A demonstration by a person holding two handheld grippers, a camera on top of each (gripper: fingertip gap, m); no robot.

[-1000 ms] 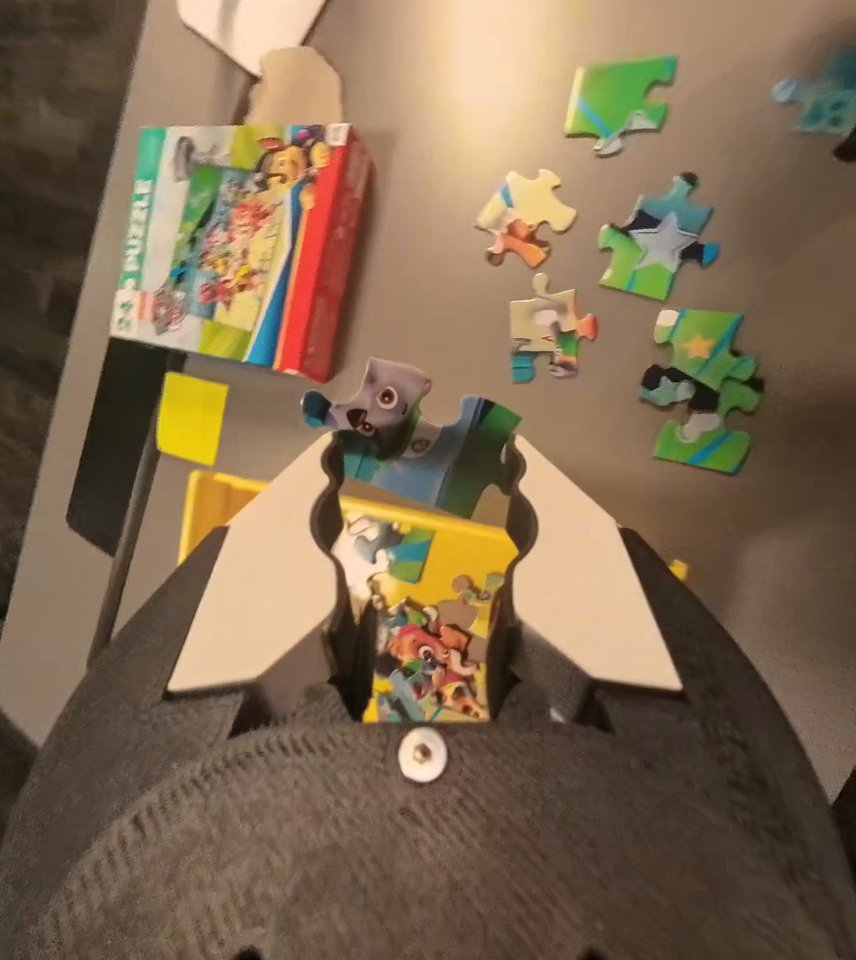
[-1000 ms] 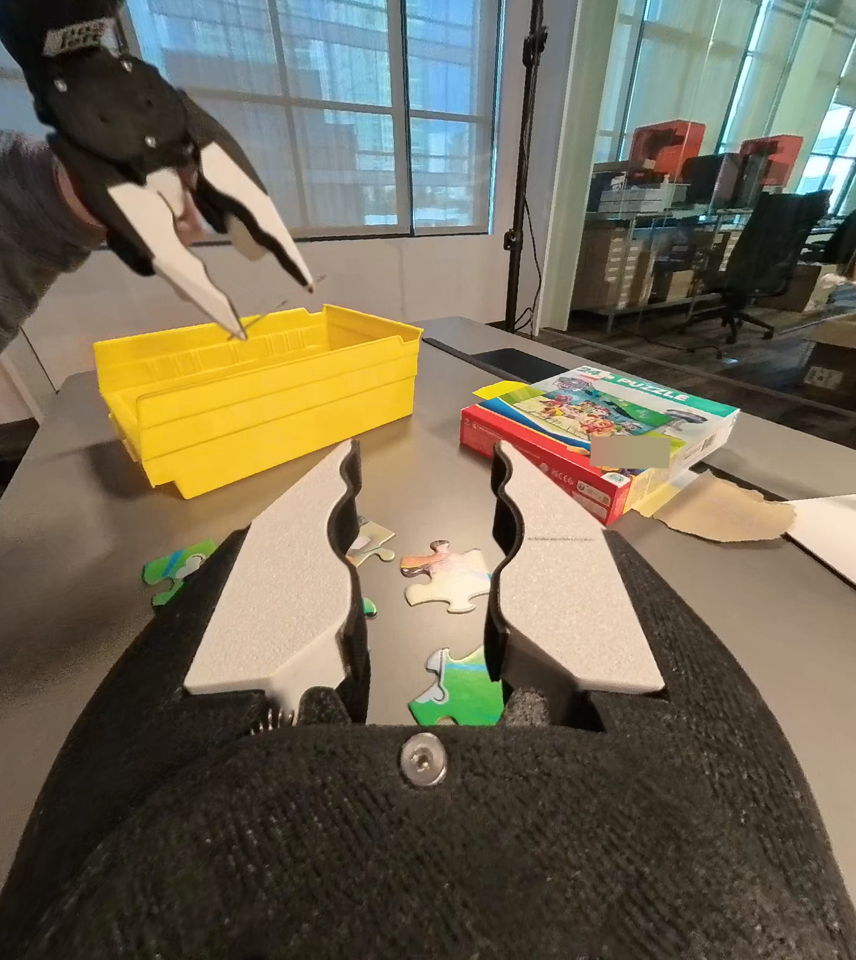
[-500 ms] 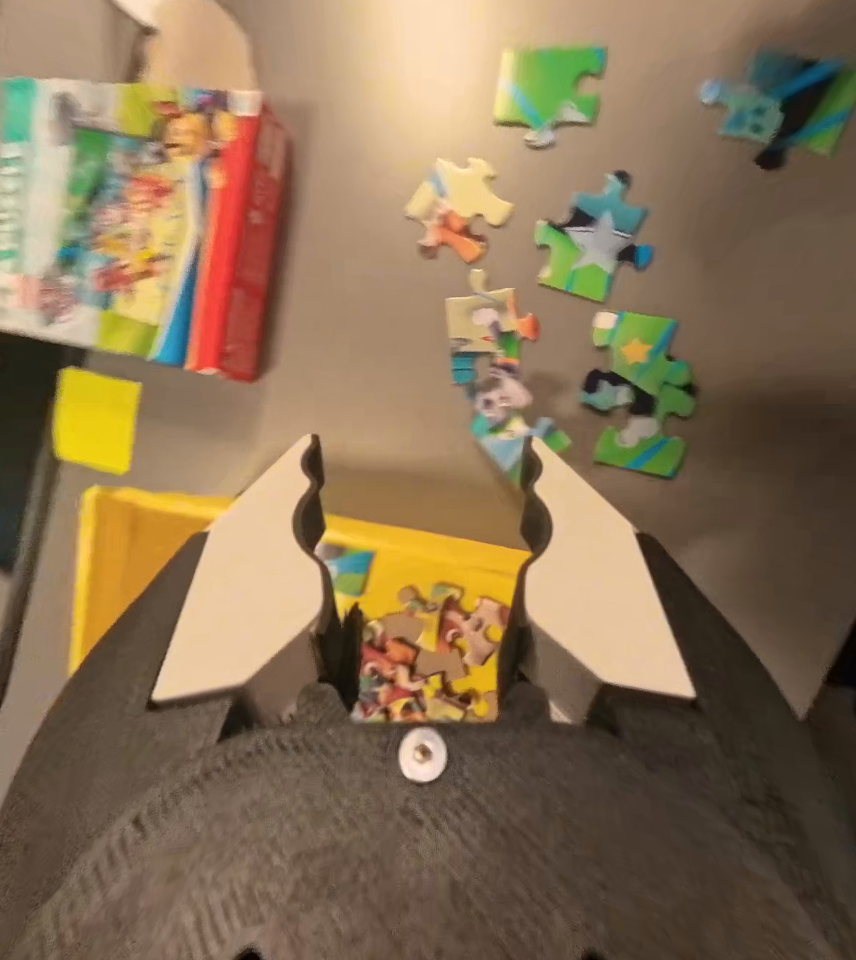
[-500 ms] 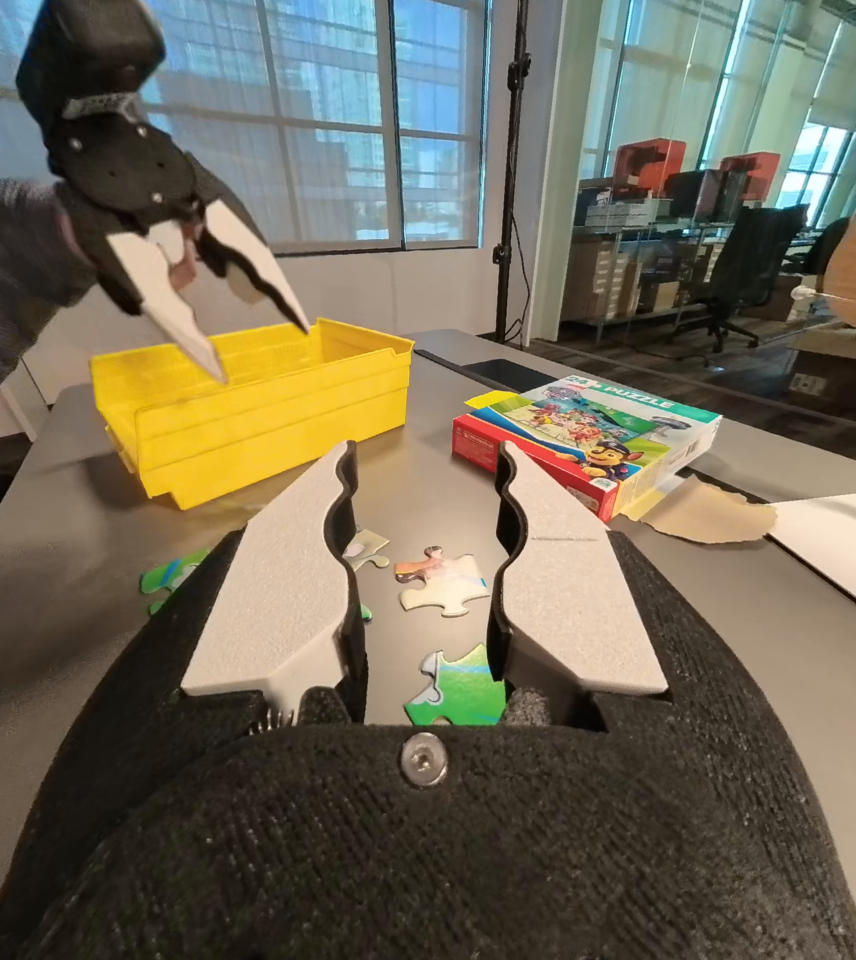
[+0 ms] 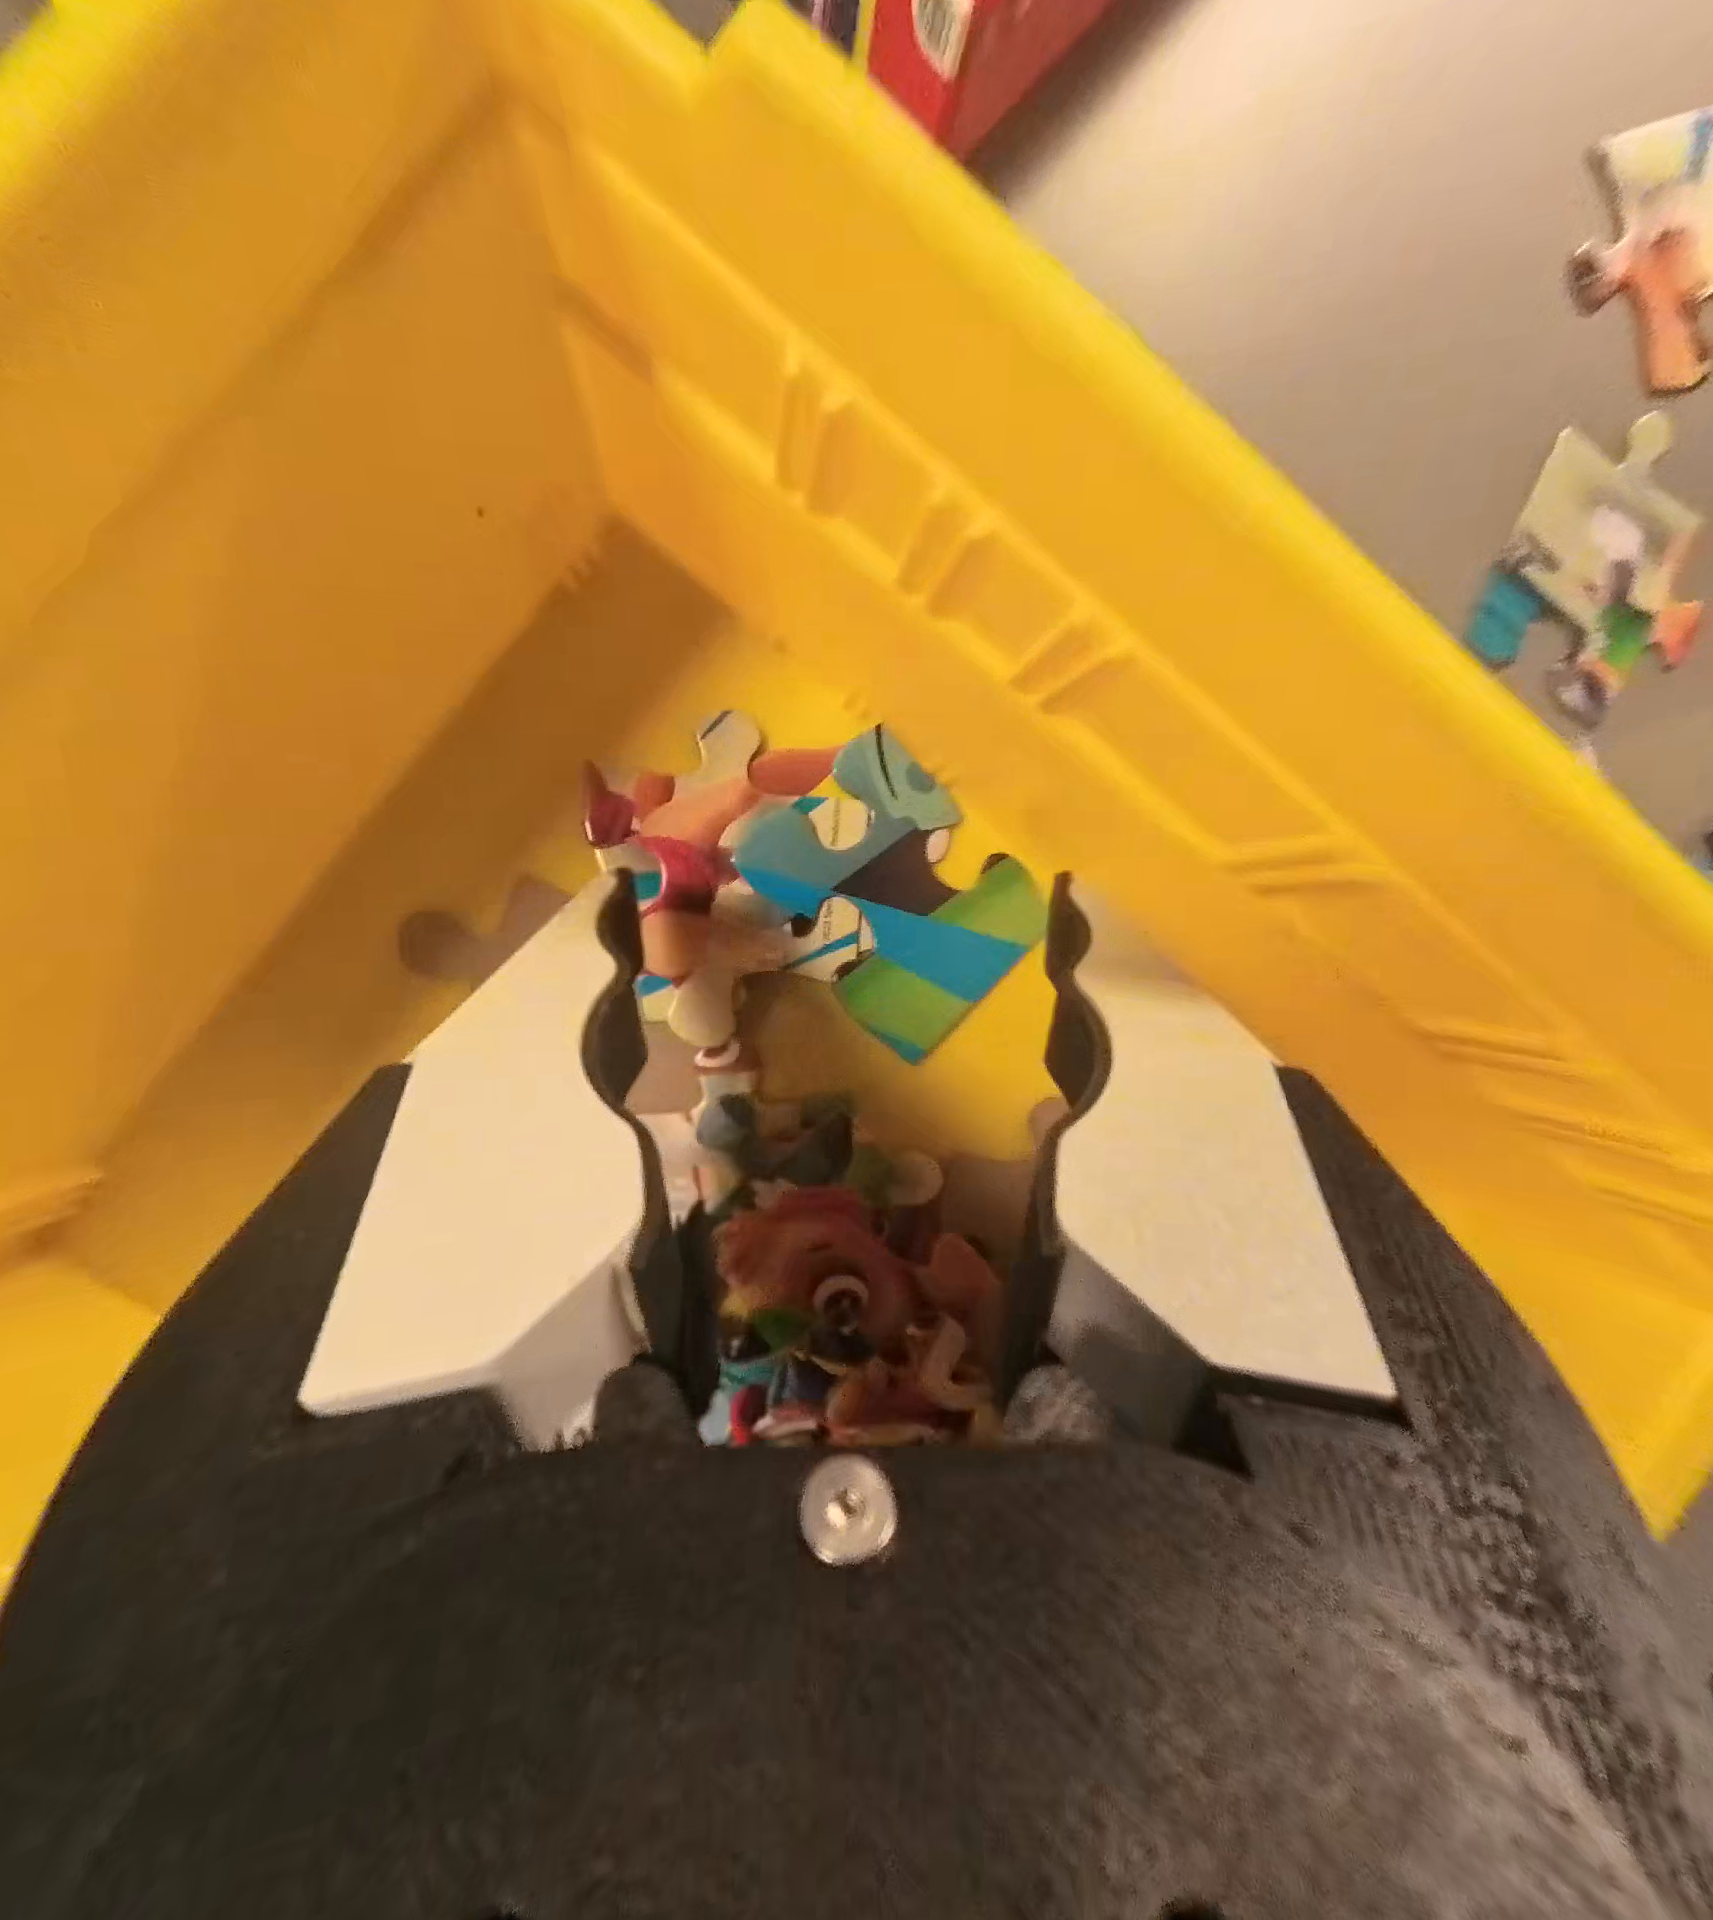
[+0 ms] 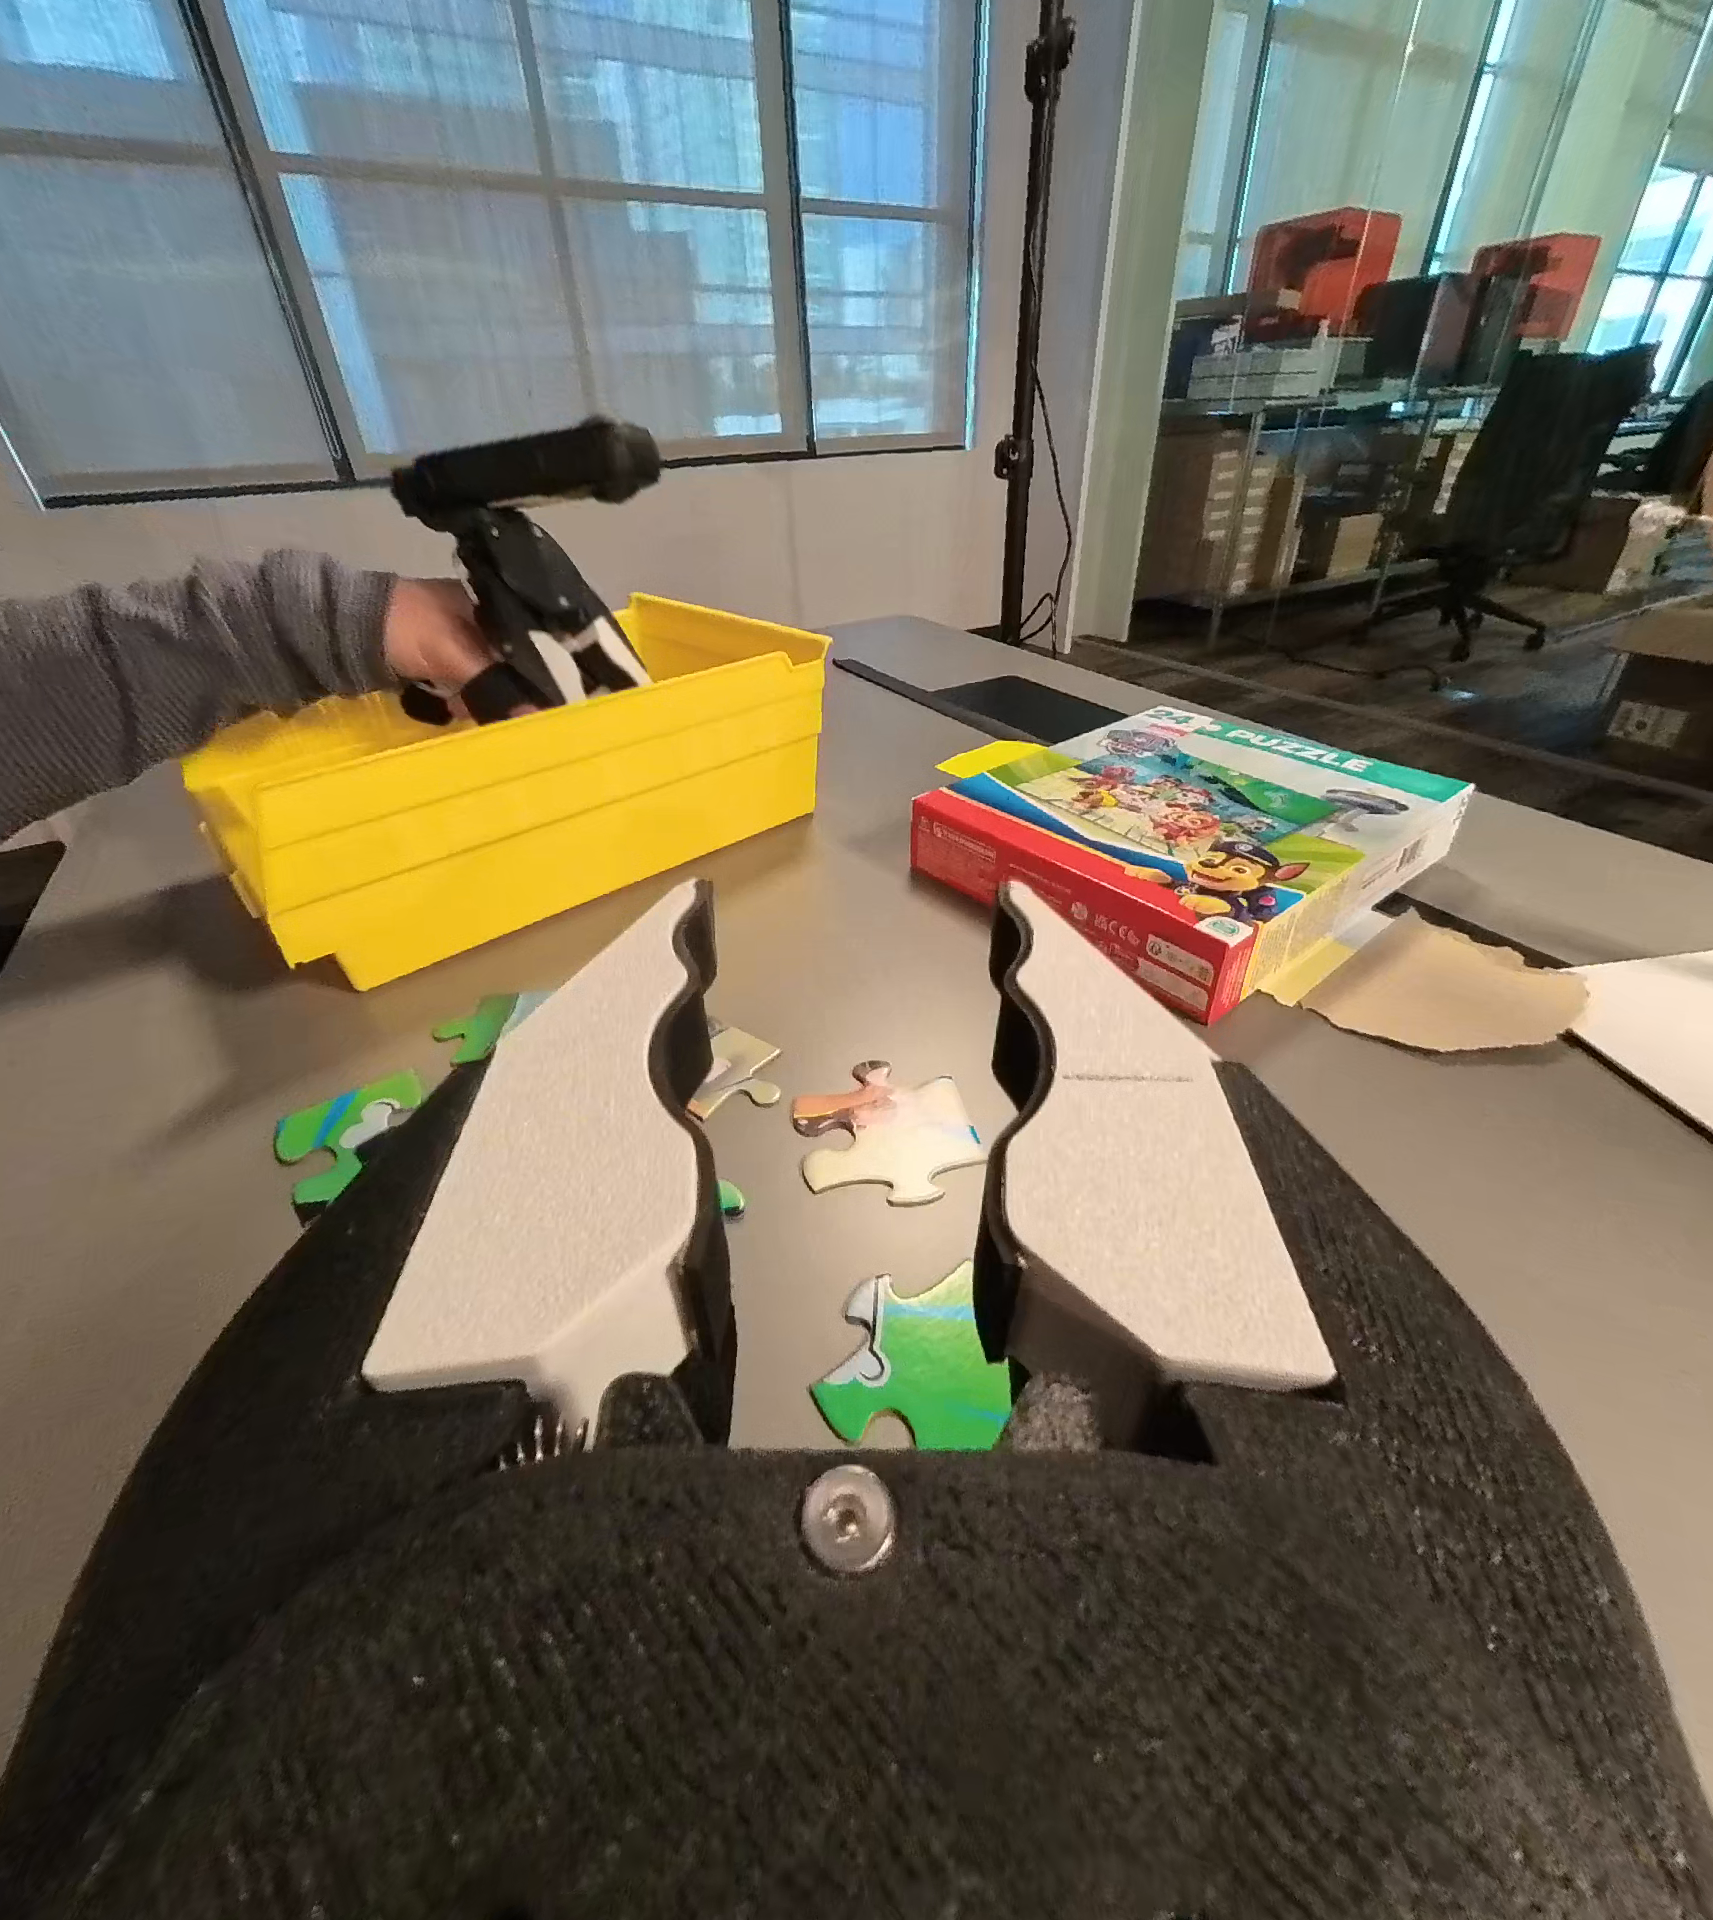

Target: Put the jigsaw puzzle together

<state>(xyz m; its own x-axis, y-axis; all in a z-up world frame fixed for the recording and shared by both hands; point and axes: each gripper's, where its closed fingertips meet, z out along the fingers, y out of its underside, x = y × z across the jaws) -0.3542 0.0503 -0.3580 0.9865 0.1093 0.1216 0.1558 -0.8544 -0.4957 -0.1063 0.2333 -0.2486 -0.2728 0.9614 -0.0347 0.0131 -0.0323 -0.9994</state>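
Left gripper (image 5: 836,914) is lowered inside the yellow bin (image 5: 935,436), jaws spread wide and gripping nothing. Right under and between its fingers (image 5: 613,997) lies a heap of puzzle pieces (image 5: 810,1247) on the bin floor; a blue-green piece (image 5: 935,966) sits on top just ahead of the tips, apparently clear of both pads, though the frame is blurred. Beyond the tips the bin's corner walls rise. Past the bin's right wall, loose pieces (image 5: 1579,582) lie on the grey worktop (image 5: 1299,260).

Right gripper (image 6: 847,935) hovers above the worktop, jaws open, nothing between the pads. Below its fingers, closest in, a green piece (image 6: 919,1371); a little ahead, a pale piece with orange (image 6: 883,1132), and another pale piece (image 6: 732,1070) beside the left finger. Green pieces (image 6: 343,1132) lie off to the left. Farther ahead-left stands the yellow bin, with the left gripper and the person's hand (image 6: 431,644) dipping into it. Ahead-right lies the puzzle box (image 6: 1184,831), flat, with torn brown cardboard (image 6: 1434,997) beside it.
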